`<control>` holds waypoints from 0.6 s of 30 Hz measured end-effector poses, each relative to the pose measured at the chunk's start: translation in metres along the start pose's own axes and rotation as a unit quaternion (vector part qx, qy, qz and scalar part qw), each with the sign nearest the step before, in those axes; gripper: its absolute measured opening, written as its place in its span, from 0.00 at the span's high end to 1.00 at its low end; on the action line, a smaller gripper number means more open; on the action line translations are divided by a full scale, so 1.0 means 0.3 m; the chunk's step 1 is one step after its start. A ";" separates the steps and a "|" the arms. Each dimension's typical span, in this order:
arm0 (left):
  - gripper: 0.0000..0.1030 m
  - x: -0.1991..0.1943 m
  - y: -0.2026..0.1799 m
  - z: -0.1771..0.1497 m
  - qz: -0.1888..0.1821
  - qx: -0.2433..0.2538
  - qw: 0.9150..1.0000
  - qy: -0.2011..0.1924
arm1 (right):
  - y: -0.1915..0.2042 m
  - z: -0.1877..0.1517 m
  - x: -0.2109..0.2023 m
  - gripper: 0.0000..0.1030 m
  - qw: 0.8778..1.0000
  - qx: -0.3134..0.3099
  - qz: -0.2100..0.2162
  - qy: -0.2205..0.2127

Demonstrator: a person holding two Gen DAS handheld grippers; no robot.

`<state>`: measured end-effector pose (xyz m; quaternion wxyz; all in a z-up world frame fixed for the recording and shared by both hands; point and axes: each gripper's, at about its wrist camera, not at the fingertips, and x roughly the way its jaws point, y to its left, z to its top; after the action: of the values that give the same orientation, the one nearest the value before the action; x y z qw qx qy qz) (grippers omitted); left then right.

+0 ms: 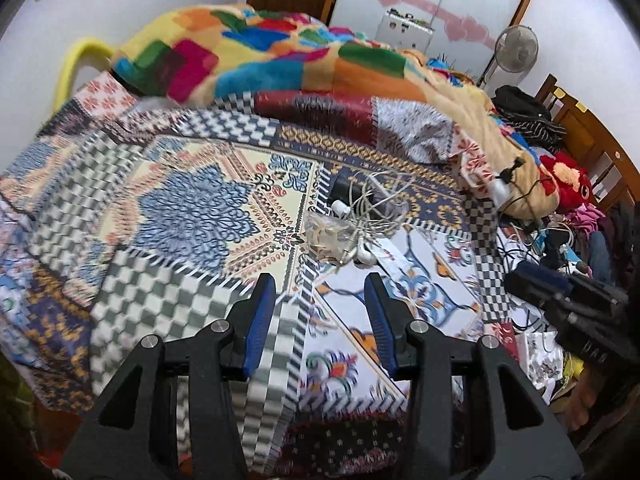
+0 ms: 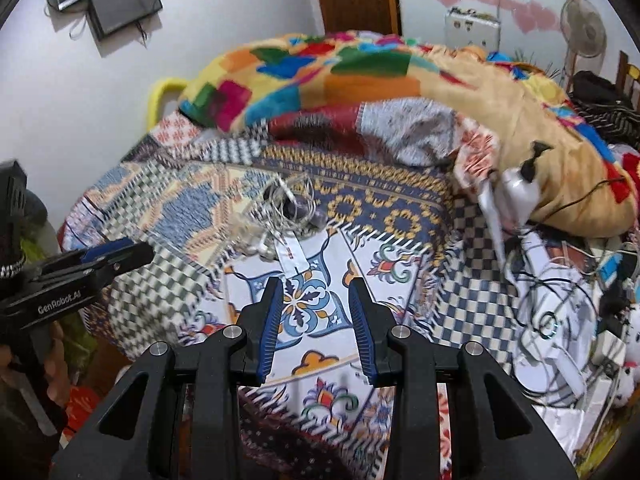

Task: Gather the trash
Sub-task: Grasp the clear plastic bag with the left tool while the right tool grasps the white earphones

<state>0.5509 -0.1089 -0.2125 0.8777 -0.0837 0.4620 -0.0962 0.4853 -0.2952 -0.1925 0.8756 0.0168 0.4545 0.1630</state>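
Patterned bedspread (image 1: 192, 216) lies bare below both empty, spread hand-held grippers (image 1: 320, 284) (image 2: 316, 288); cable tangle (image 1: 364, 216) ahead.

Left wrist view: camera looks forward and steeply down between the left gripper (image 1: 320, 280) fingers onto a patterned bedspread (image 1: 168, 288), close above its near edge; the right gripper (image 1: 568, 304) enters at the right margin. Right wrist view: same downward aim past the right gripper (image 2: 316, 284), set further right; the left gripper (image 2: 116, 254) enters at left. Both share the tangled white cables (image 1: 372, 208) (image 2: 280, 208), the multicoloured blanket (image 1: 280, 56) (image 2: 360, 72) and the standing fan (image 1: 516, 48) (image 2: 582, 28).
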 end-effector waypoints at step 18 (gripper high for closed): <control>0.91 0.337 0.069 0.100 -0.097 -0.041 0.994 0.032 | 0.113 0.037 0.349 0.70 0.992 -0.124 -0.023 0.030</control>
<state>0.6337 -0.1119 -0.2808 0.8449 -0.1604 0.4830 -0.1644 0.5409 -0.2304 -0.2627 0.8602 -0.1070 0.4575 0.1984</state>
